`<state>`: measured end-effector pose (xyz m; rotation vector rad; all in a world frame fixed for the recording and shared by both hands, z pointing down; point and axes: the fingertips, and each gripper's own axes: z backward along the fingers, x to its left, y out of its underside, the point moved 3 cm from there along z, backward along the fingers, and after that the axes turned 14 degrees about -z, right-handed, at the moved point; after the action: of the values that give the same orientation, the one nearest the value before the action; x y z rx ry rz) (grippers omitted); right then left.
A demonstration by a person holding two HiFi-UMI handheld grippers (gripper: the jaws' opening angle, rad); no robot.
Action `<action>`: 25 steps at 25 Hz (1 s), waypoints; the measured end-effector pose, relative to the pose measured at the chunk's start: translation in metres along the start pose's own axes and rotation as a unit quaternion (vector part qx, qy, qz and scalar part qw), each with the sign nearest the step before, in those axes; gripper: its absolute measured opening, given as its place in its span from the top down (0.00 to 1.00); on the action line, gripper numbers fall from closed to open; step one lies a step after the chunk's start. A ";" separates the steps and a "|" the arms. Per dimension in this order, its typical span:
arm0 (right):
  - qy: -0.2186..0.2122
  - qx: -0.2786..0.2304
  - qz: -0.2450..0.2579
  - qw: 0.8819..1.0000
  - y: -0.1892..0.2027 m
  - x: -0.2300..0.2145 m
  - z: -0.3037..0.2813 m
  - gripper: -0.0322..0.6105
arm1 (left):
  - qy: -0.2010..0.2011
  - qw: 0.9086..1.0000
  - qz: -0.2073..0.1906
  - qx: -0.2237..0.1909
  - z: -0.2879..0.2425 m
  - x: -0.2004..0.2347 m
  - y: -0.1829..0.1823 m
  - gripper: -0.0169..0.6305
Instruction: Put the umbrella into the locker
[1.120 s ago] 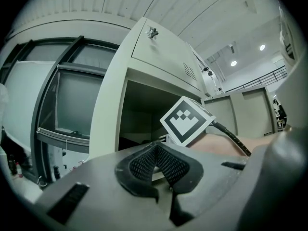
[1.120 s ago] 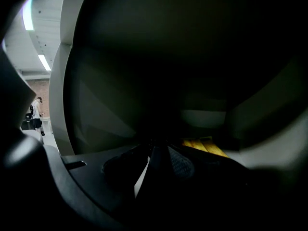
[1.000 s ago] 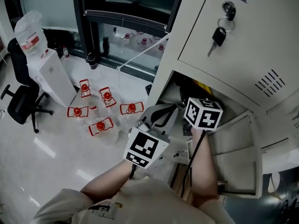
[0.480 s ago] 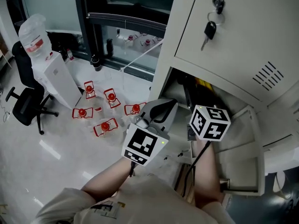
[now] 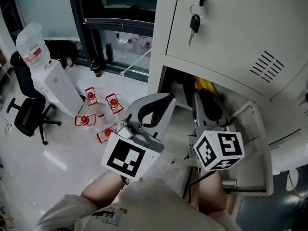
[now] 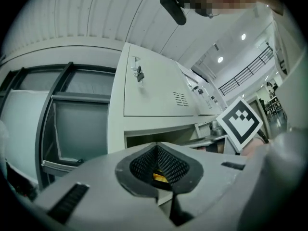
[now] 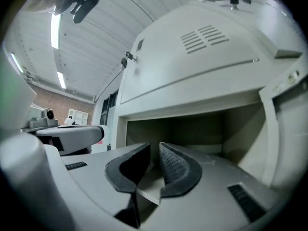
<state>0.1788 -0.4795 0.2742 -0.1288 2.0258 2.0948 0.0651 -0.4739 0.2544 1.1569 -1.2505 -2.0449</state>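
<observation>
White floor (image 5: 43, 167) spreads out far to the left of both tools. Left of the left gripper (image 6: 157, 148) stand a black chair (image 5: 24, 109) and a water cooler (image 5: 55, 88). Small bottles (image 5: 113, 101) with red caps sit on the floor nearer to it. This gripper's jaws are pressed together at the tips and hold nothing. Ahead of it and to its right is the grey locker (image 5: 231, 37). A key (image 5: 194, 23) hangs from the top door, above both grippers. The umbrella (image 5: 204, 84), black and yellow, lies inside the open box of the locker, just ahead of the right gripper (image 7: 155, 148). That gripper's jaws have just been closing. A thin gap shows, with nothing in it. The box's door (image 5: 252, 143) hangs open on its right.
</observation>
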 end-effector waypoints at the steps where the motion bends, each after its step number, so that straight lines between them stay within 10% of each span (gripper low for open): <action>1: -0.008 -0.011 0.004 1.000 -0.005 0.005 0.006 0.86 | 0.000 1.000 0.003 -0.003 0.002 0.000 -0.004 0.96; 25: -0.054 -0.050 0.006 0.997 0.005 0.025 0.084 0.94 | 0.026 0.999 0.022 0.031 0.042 -0.031 0.016 0.96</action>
<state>0.1609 -0.3933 0.2769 -0.0191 1.8662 2.1605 0.0459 -0.4382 0.2906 1.1935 -1.3110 -1.9434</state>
